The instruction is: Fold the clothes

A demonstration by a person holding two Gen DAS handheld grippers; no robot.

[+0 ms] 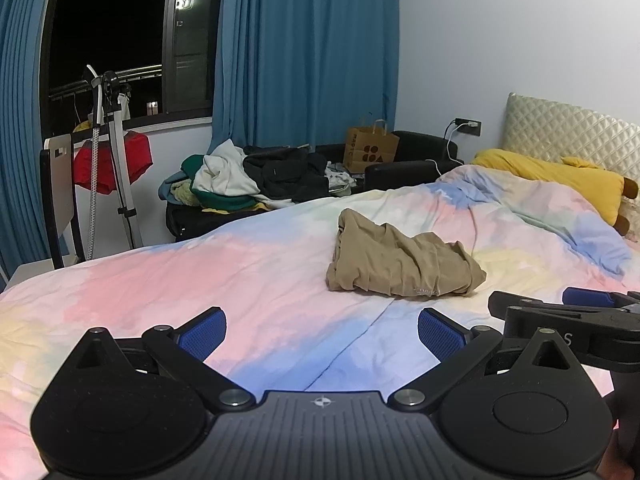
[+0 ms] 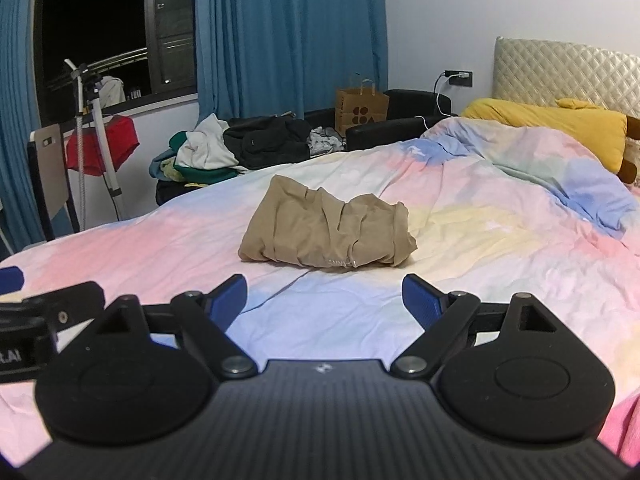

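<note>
Crumpled tan fabric garment lying in a wrinkled heap on the pastel tie-dye bed cover, near mid-bed. Left gripper and right gripper hover side by side above the near edge — blue-padded fingers of both spread wide, holding nothing, the garment lying beyond them. Background: heaped clothes pile, blue curtains.

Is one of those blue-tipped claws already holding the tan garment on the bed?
No, the tan garment lies crumpled on the bedspread, apart from the open right gripper in front of it.
</note>
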